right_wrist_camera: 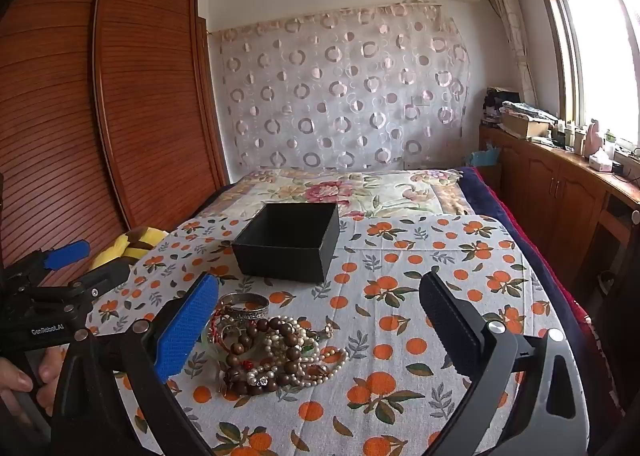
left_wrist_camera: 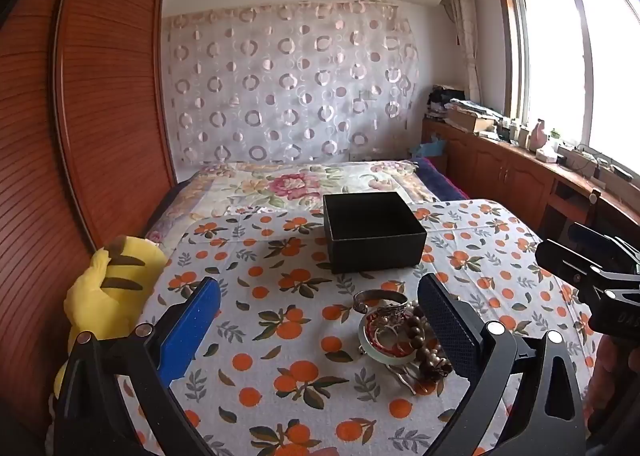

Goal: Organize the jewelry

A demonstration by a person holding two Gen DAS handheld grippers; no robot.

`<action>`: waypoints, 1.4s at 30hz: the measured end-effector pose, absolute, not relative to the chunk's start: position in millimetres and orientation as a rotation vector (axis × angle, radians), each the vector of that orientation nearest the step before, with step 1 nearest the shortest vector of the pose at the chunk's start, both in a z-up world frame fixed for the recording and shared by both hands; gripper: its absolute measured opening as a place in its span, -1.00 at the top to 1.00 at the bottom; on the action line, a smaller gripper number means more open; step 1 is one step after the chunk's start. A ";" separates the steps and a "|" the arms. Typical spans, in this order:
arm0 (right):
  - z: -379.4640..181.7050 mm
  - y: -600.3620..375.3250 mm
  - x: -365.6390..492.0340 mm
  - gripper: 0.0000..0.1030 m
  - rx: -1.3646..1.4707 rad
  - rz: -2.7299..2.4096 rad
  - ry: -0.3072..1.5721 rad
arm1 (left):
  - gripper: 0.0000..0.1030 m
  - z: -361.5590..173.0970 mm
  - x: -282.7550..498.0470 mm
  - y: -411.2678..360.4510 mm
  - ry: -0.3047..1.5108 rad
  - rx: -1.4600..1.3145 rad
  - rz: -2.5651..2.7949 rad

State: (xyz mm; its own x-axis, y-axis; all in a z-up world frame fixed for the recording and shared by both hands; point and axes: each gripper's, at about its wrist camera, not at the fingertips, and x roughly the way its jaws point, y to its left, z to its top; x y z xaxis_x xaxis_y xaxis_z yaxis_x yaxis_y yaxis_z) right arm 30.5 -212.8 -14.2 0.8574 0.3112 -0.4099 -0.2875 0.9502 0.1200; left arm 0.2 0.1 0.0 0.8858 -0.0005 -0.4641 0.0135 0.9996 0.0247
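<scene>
A pile of jewelry [right_wrist_camera: 276,348] lies on the orange-print cloth: brown bead strings, pearl strands, a green bangle and a silver bangle [right_wrist_camera: 245,305]. It also shows in the left wrist view [left_wrist_camera: 400,330], partly hidden by the right finger there. An open black box [left_wrist_camera: 372,232] stands behind it, also in the right wrist view [right_wrist_camera: 288,241]; it looks empty. My left gripper [left_wrist_camera: 320,320] is open, just left of the pile. My right gripper [right_wrist_camera: 320,320] is open, above the cloth to the right of the pile.
A yellow plush toy [left_wrist_camera: 108,288] lies off the cloth's left edge. A flowered bed [left_wrist_camera: 296,184] lies behind the box. A wooden wardrobe [left_wrist_camera: 80,116] stands at the left; low cabinets [right_wrist_camera: 560,192] with clutter run under the window at the right.
</scene>
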 end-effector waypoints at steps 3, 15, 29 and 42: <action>-14.0 -212.6 30.0 -0.96 0.054 0.315 0.439 | -0.85 0.1 -0.1 0.4 0.477 0.026 -0.007; -13.0 -212.6 28.5 -0.96 0.056 0.315 0.436 | -0.85 0.0 0.6 -0.3 0.473 0.028 -0.006; -14.0 -212.9 28.2 -0.96 0.058 0.316 0.436 | -0.85 0.2 -0.3 -0.2 0.466 0.028 -0.007; -14.2 -212.8 28.4 -0.96 0.059 0.316 0.436 | -0.85 0.1 -0.3 -0.1 0.464 0.027 -0.007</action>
